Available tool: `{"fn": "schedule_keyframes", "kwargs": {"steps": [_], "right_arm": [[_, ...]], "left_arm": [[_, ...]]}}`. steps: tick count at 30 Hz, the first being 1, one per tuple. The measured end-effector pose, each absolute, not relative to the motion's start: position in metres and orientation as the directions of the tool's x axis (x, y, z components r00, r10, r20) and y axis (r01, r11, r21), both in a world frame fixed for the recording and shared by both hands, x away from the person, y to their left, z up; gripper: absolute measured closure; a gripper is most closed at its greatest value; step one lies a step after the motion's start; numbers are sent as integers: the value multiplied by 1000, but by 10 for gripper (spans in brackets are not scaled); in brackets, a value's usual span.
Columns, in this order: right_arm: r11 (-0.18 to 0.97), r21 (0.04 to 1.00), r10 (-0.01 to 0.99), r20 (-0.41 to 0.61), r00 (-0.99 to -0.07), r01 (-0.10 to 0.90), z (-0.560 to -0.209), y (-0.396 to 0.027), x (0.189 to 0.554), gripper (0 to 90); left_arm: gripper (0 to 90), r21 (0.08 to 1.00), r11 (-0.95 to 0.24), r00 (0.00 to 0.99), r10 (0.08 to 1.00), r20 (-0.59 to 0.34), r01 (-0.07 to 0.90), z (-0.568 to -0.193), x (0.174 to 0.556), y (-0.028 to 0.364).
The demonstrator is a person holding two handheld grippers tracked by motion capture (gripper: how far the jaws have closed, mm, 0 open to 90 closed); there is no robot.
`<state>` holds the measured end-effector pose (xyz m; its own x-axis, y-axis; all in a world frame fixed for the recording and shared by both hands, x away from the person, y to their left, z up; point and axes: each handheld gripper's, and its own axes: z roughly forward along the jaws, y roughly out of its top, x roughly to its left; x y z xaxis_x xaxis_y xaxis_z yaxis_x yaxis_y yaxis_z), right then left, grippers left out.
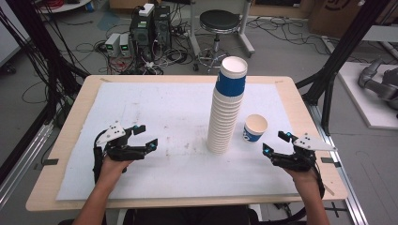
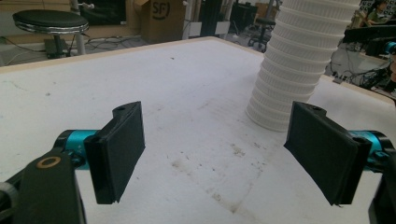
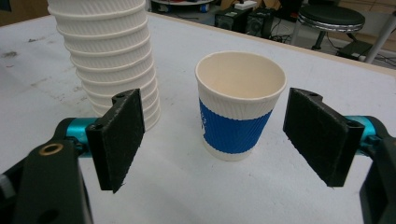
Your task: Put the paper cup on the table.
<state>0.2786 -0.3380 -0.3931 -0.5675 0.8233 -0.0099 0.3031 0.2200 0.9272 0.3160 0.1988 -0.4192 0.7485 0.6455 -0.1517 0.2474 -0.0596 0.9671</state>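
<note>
A tall stack of white ribbed paper cups [image 1: 228,103], topped by a blue-banded one, stands upright mid-table; its base shows as the stack [image 2: 292,70] and the stack [image 3: 109,51] in the gripper views. A single blue-banded paper cup [image 1: 255,128] stands upright just right of it, also seen as the cup [image 3: 239,105]. My left gripper [image 1: 145,136] is open over the white mat, well left of the stack, nothing between its jaws [image 2: 219,158]. My right gripper [image 1: 274,142] is open, just short of the single cup, which sits beyond its jaws [image 3: 224,144].
The white mat [image 1: 155,108] covers a wooden table [image 1: 70,122] with stains near the middle. Behind the table, on the floor, are a black stool [image 1: 218,21], computer boxes [image 1: 145,23] and cables. Black frame posts [image 1: 342,51] rise at the right.
</note>
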Motion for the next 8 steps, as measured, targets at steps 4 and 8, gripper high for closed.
{"fn": "schedule_keyframes", "kwargs": {"steps": [4, 8], "right_arm": [[221, 926, 824, -9, -567, 306, -394, -338, 279, 209], [220, 926, 824, -9, -567, 306, -394, -339, 281, 209]], "left_arm": [[195, 966, -64, 749, 645, -150, 249, -420, 317, 198], [194, 966, -64, 747, 647, -152, 252, -421, 318, 198]]}}
